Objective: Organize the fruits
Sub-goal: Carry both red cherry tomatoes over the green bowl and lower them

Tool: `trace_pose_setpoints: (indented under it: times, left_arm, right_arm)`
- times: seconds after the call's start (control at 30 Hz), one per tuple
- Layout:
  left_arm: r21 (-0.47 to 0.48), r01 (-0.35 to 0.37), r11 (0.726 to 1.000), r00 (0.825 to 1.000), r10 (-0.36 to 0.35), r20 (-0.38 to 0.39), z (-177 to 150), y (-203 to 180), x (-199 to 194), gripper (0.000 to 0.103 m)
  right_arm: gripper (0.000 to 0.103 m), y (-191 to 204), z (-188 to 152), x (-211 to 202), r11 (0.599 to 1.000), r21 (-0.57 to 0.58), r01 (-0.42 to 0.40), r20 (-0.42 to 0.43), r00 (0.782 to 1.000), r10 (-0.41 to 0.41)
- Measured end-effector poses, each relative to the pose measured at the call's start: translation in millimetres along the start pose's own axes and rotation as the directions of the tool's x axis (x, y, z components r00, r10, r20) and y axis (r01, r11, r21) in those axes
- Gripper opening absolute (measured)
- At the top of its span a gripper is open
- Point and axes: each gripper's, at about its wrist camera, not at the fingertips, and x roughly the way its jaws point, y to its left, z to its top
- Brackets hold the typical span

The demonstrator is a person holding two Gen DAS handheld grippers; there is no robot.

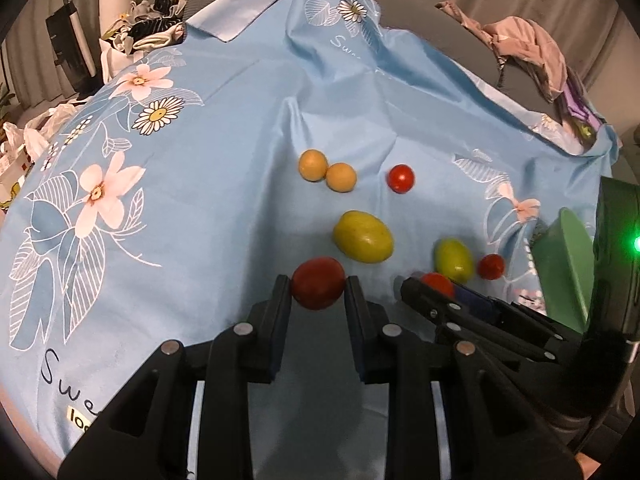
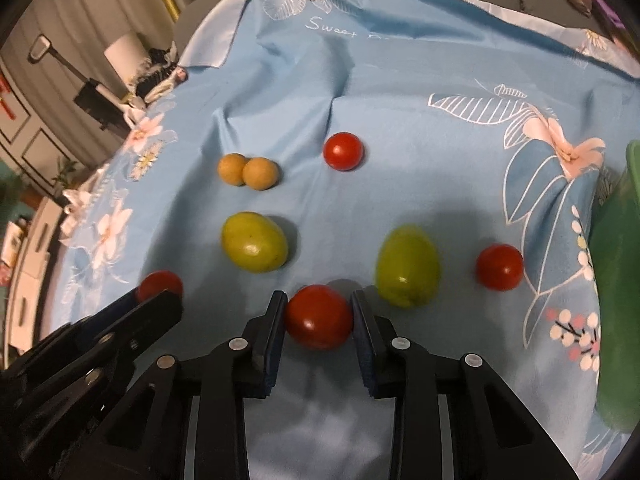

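Observation:
Fruits lie on a light blue flowered cloth (image 1: 200, 208). My left gripper (image 1: 317, 290) is shut on a red tomato (image 1: 318, 282), its pads against both sides. My right gripper (image 2: 319, 306) is shut on another red tomato (image 2: 318, 316). Each gripper shows in the other's view with its tomato: the right gripper (image 1: 424, 286) and the left gripper (image 2: 160, 300). Two tan round fruits (image 2: 248, 172) touch each other further back. Also loose are two yellow-green oval fruits (image 2: 254, 246) (image 2: 406, 266) and two small red tomatoes (image 2: 343, 151) (image 2: 499, 266).
A green container (image 2: 616, 280) stands at the right edge of the cloth, seen also as the green container (image 1: 568, 264) behind the right gripper. Crumpled clothes (image 1: 528, 48) lie at the back right. Clutter and bags (image 1: 136, 28) sit beyond the cloth's left side.

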Motion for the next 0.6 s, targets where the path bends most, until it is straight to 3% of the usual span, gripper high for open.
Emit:
trace_pose_setpoints:
  times: [0.37,0.6]
  left_arm:
    - [0.077,0.049,0.996,0.989,-0.059,0.135,-4,-27,-49,0.027]
    - [0.154,0.084,0.984,0.976,-0.113,0.187,-14,-55,-70,0.027]
  right_arm:
    - [0.034,-10,-5,-72,0.994,-0.012,-0.110,0.161,0.981,0.111]
    - [0.034,-14,-9,-101,0.990,-0.028,-0.139,0.229,0.963,0.142]
